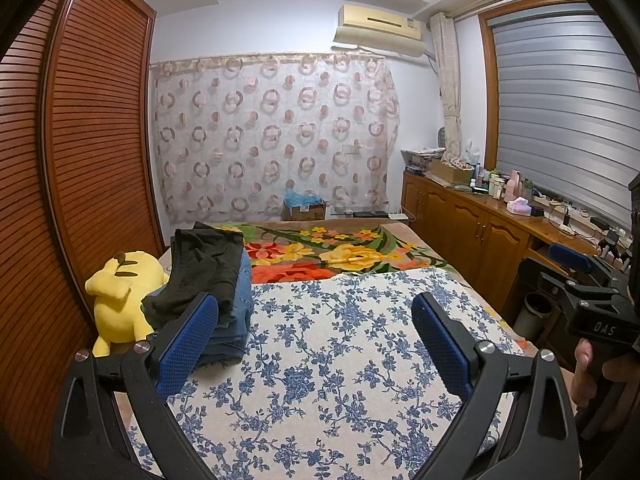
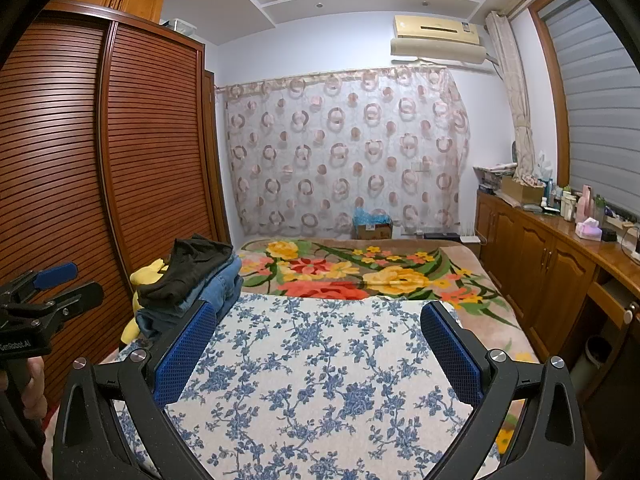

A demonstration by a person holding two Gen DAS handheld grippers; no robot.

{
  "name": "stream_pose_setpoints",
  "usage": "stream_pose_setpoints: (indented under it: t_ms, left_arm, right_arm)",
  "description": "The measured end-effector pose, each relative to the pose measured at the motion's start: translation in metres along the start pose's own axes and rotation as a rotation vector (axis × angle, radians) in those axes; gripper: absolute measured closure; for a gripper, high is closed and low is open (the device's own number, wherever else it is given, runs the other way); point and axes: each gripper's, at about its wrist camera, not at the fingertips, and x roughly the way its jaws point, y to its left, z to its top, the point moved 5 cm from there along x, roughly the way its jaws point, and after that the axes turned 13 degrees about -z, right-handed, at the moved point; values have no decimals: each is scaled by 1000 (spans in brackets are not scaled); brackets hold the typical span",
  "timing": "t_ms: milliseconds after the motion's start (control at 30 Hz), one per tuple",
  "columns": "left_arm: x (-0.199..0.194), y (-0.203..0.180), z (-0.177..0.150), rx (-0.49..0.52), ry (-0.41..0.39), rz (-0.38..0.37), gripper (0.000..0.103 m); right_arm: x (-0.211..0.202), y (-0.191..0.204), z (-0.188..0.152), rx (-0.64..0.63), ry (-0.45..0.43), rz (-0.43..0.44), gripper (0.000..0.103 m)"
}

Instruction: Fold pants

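Left wrist: left gripper (image 1: 316,320) spread wide, empty, over blue-floral sheet (image 1: 340,360). Pants pile (image 1: 216,280), black pair topping jeans, at 10 o'clock, beside yellow plush (image 1: 120,296).

Right wrist: right gripper (image 2: 320,332) wide open, holding nothing. Pants pile (image 2: 192,280) at 10 o'clock.

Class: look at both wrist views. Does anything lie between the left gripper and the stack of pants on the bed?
Nothing visible does. The left gripper is open above the blue-flowered cloth, and the pants stack sits just beyond its left finger, with no object between. The yellow plush lies on the stack's far side.
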Motion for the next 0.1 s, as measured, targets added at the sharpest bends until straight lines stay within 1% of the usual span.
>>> stream_pose_setpoints:
  t_ms: [100]
  left_arm:
    - [0,0,0,-1,0,1,5]
  right_arm:
    - [0,0,0,0,0,0,1]
